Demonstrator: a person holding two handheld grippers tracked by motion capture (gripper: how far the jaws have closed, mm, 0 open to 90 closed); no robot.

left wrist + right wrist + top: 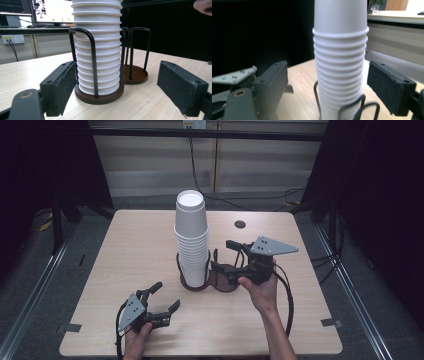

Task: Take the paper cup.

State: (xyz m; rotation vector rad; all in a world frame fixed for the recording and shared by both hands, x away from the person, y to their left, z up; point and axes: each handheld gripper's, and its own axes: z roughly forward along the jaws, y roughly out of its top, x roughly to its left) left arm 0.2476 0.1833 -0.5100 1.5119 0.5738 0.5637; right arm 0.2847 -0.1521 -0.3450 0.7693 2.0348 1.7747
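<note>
Standing in the near ring of the holder (222,281), the cup stack (191,240) faces both spread grippers, so the right gripper (234,261) should pinch the top cup squarely while the left gripper (166,298) steadies lower rims.

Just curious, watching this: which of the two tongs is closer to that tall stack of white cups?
The right tongs, open beside the cup stack over the holder's empty half. The left tongs sit open nearer the person, aimed at the stack's base, clearly farther off.

No text, label, brand, number or sign can be read. The monitor screens (47,11) far left in the left gripper view are too blurred to be made out.
</note>
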